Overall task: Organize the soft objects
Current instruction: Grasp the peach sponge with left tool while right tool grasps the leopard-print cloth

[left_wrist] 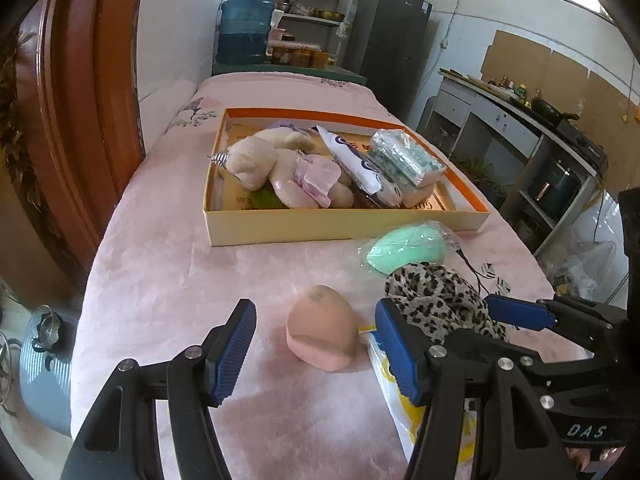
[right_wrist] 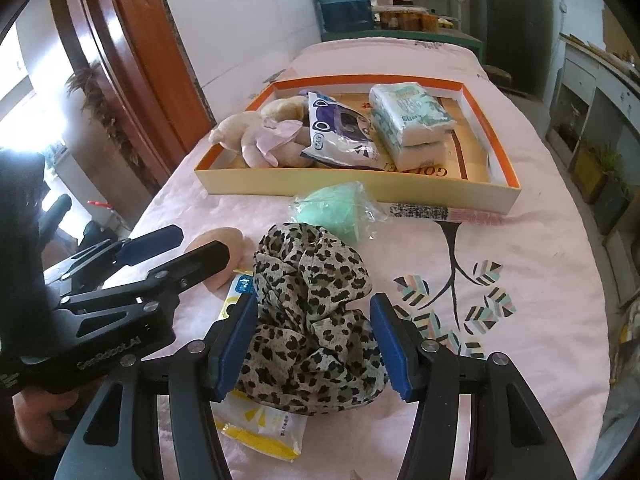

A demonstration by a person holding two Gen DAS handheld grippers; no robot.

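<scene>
A peach-pink sponge (left_wrist: 322, 338) lies on the pink cloth between the fingers of my left gripper (left_wrist: 316, 354), which stands open, its pads clear of the sponge on both sides. A crumpled leopard-print scarf (right_wrist: 312, 320) lies between the blue pads of my right gripper (right_wrist: 314, 346), also open and low over it. The scarf rests on a yellow and white packet (right_wrist: 260, 420). A mint-green sponge in clear wrap (right_wrist: 340, 208) sits just before the orange-rimmed box (right_wrist: 360, 190). The box holds a plush toy (left_wrist: 280, 168), tissue packs (left_wrist: 408, 160) and a printed bag (left_wrist: 356, 160).
The pink-covered table (left_wrist: 160, 280) drops off at the left and right edges. A wooden door frame (left_wrist: 80, 100) stands close on the left. A blue water jug (left_wrist: 244, 28) and shelves lie beyond the far end. The two grippers sit side by side, nearly touching.
</scene>
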